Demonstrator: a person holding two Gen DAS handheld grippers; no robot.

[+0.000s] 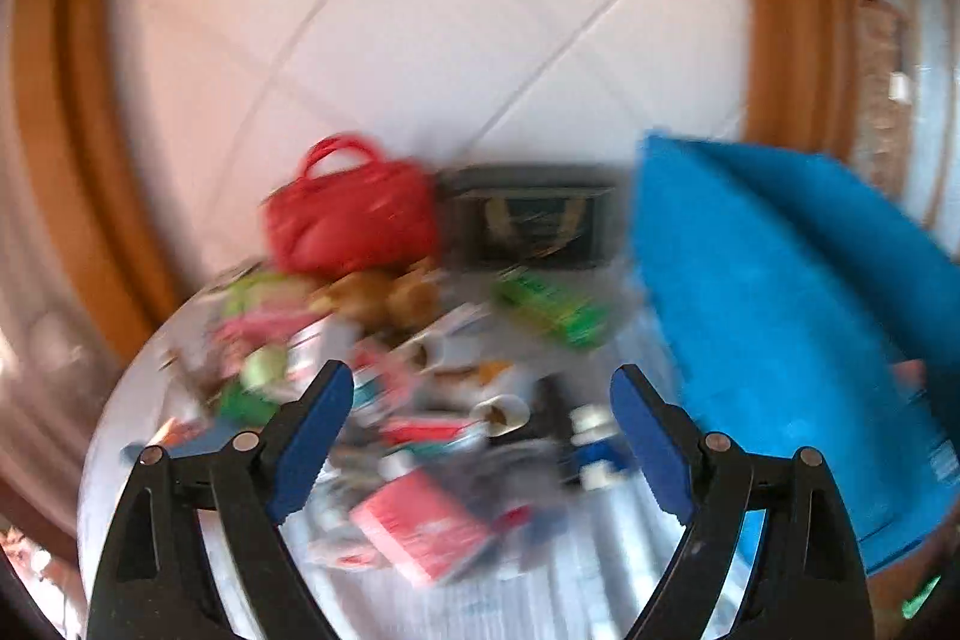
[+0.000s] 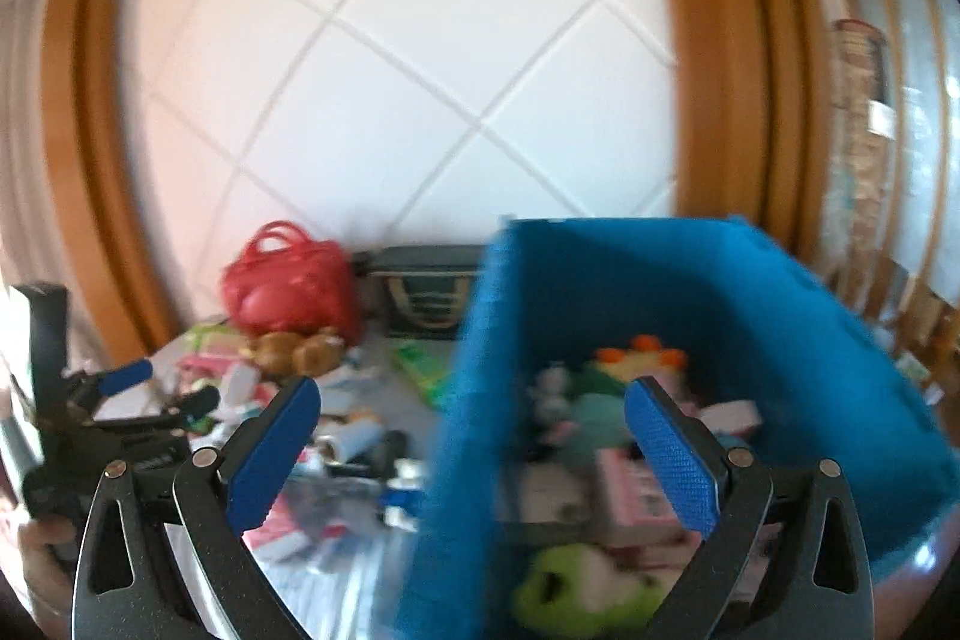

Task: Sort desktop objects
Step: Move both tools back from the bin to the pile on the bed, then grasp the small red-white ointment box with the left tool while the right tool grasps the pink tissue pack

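Starting at the desk's (image 1: 120,436) left edge, the right wrist view catches the left gripper (image 2: 162,388) seen from the side, a hand (image 2: 42,550) wrapped round its black handle; its blue-padded jaws stand spread with nothing between them. In its own view the left gripper (image 1: 483,418) hangs over the scattered heap, jaws wide and empty, everything beneath it blurred. Near the desk's far left corner sits a red handbag (image 1: 354,214), with a brown plush toy (image 1: 384,301) just in front of it. Beside the bag, along the far edge against the quilted white wall, stands a dark box (image 1: 531,214). Forward of that box lies a green packet (image 1: 549,310), and toward the near edge the clutter holds small white tubes, a red-and-white packet (image 1: 420,526) and a blue-and-white bottle (image 1: 594,451), all too smeared to name more closely. On the desk's right side stands the blue fabric bin (image 2: 750,292). The right gripper (image 2: 471,436) is above its near-left wall, jaws fully spread and gripping nothing. Inside the bin lie soft toys, one lime green plush (image 2: 576,592) nearest the camera, and a pink box (image 2: 636,502) behind it.
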